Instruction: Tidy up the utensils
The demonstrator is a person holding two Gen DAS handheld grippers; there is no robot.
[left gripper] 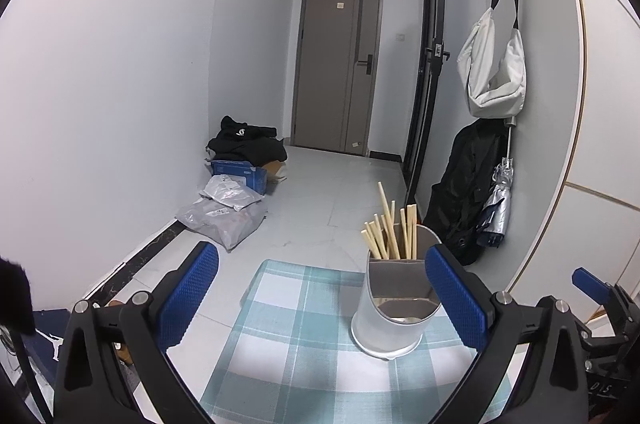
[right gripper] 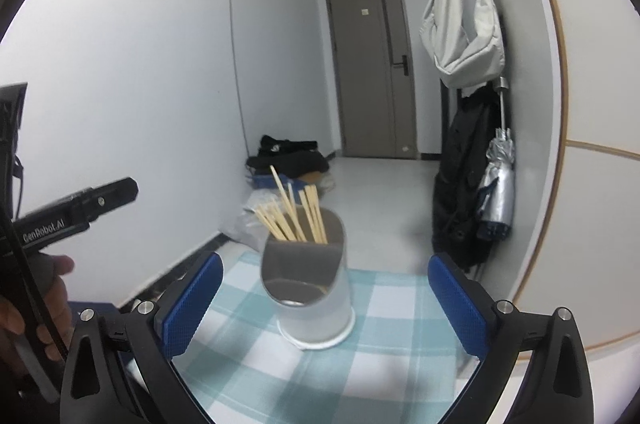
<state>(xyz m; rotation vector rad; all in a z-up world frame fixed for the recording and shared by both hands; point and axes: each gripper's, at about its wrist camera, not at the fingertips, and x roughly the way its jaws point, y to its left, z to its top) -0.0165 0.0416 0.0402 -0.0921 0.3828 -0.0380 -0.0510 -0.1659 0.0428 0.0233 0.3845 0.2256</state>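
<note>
A white utensil holder with two compartments stands on a checked blue-and-white cloth. Several wooden chopsticks stick out of its far compartment; the near compartment looks empty. My left gripper is open just short of the holder, which sits toward its right finger, with nothing between the blue pads. In the right wrist view the same holder with its chopsticks stands ahead of my right gripper, which is wide open and empty.
The cloth covers a small table with floor beyond. Parcels and dark clothes lie by the left wall. A white bag, a black jacket and an umbrella hang on the right wall. A hand holds the left gripper's handle.
</note>
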